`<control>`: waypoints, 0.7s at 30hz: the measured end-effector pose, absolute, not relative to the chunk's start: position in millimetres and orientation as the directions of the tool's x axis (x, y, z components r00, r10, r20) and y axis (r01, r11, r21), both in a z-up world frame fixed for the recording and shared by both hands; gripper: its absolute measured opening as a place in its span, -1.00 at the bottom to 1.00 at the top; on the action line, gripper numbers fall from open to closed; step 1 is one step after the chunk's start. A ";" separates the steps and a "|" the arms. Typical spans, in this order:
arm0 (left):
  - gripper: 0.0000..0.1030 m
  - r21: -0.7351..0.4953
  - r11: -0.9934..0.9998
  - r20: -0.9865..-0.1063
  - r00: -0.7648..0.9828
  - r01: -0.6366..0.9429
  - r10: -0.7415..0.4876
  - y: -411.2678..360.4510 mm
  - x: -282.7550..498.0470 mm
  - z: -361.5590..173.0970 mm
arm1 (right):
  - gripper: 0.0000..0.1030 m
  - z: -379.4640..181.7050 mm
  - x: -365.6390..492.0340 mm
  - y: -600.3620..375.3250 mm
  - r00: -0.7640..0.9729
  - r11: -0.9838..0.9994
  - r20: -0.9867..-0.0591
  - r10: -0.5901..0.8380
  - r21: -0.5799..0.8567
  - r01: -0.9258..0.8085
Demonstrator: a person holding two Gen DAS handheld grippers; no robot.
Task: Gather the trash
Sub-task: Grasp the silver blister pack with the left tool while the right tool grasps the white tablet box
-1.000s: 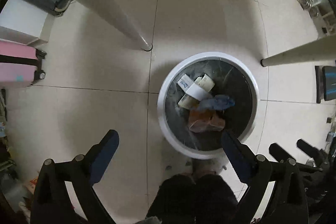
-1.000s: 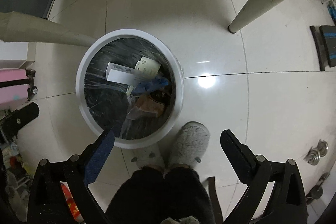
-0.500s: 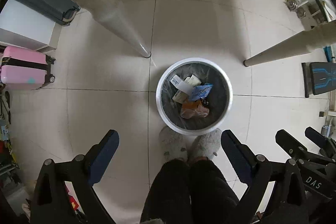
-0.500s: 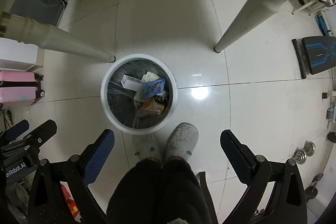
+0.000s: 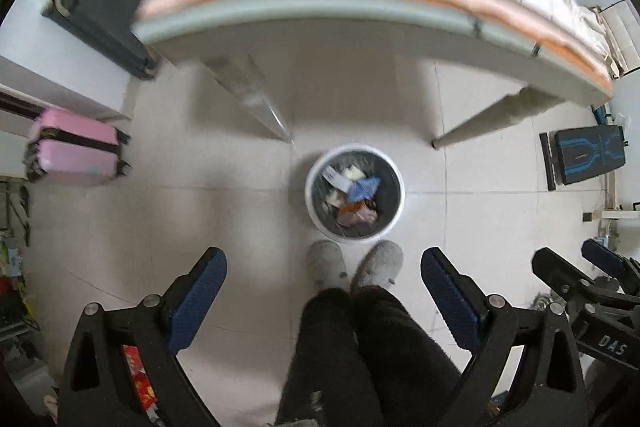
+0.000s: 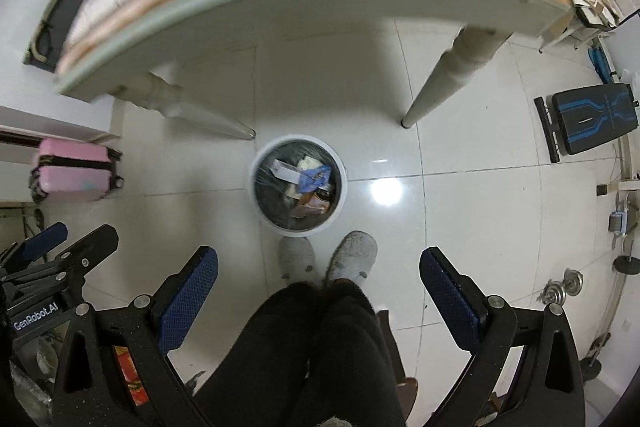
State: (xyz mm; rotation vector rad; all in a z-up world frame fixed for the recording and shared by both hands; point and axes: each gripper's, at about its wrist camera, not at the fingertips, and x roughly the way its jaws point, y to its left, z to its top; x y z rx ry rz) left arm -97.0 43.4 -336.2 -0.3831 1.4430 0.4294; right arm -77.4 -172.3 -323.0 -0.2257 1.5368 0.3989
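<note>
A white round trash bin (image 5: 394,205) with a dark liner stands on the tiled floor far below, in front of the person's slippers. It holds a white box (image 5: 335,179), a blue wrapper (image 5: 364,187) and an orange packet (image 5: 354,215). The bin also shows in the right wrist view (image 6: 260,203). My left gripper (image 5: 324,281) is open and empty, high above the floor. My right gripper (image 6: 318,277) is open and empty, also high up. Each gripper appears at the edge of the other's view.
A table (image 5: 360,11) with a tiled top and pale legs (image 6: 444,79) stands just beyond the bin. A pink suitcase (image 5: 76,151) lies at the left. A black and blue bench (image 6: 592,117) and weight plates (image 6: 568,285) are at the right. The person's legs (image 5: 360,347) fill the bottom.
Both grippers have risen well away from the bin, which now looks much smaller. The table's edge and top have come into view. Both stay open.
</note>
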 end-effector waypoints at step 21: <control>1.00 0.142 0.846 -0.893 0.302 -0.514 0.333 90.4 173.4 -202.8 | 0.98 -178.1 233.9 -138.6 0.223 0.915 -0.969 0.105 0.006 -0.404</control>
